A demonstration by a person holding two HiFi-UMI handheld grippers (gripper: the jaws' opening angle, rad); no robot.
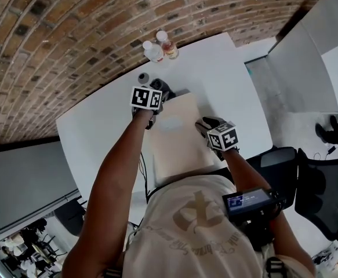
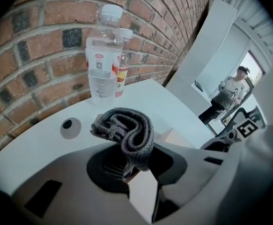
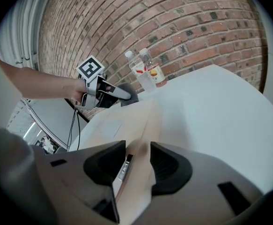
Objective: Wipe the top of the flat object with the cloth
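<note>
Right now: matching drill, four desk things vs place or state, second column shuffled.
1 grey knitted cloth
2 flat beige box
3 clear plastic water bottle
4 small grey round disc

A upright by the brick wall
B flat on the white table, nothing holding it
C clamped in the left hand-held gripper
D edge between the right hand-held gripper's jaws

Pairs: 1-C, 2-D, 3-A, 4-B

Office, prob.: white desk [image 1: 232, 80], mesh office chair [image 1: 325, 196], white partition [image 1: 302, 68], brick wall [image 1: 70, 39].
</note>
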